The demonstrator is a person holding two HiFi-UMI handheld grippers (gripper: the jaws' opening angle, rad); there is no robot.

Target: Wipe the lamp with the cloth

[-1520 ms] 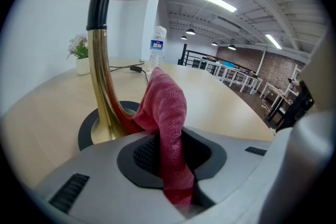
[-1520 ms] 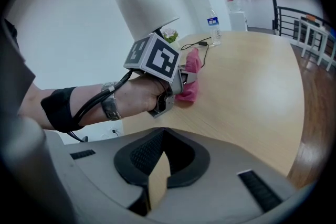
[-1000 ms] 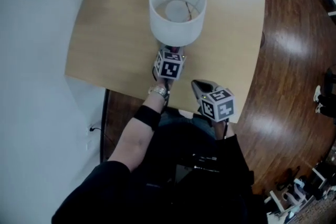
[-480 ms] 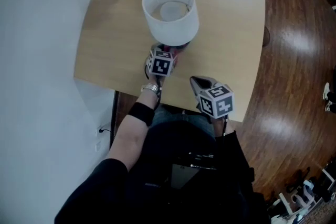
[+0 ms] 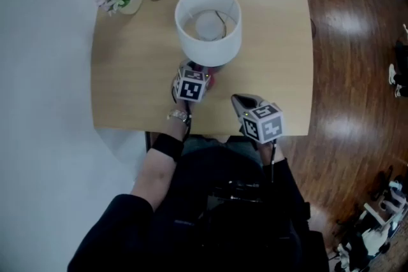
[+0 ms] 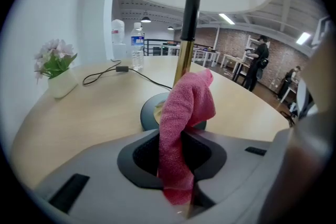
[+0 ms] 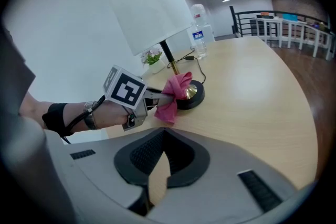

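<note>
Clamped down hard, your left gripper had its jaws pinched on the pink cloth, which stood up in a loose fold from between them, while your right gripper hung back near the table's front edge, tips together and nothing in them. And the cloth's free end was right up at the foot of the lamp, against the low part of the brass stem just above the dark round base. For my money, the stem was the job in hand. You wanted to wrap that fold around it and draw upward with light pressure, since a sideways shove on so thin a post could rock the whole lamp. Your idle right gripper looked free to steady the base if it did. As for the lamp itself, it stood upright in the middle of the pale wood table, with a white drum shade, a slim gold stem, and its cord trailing off behind.
</note>
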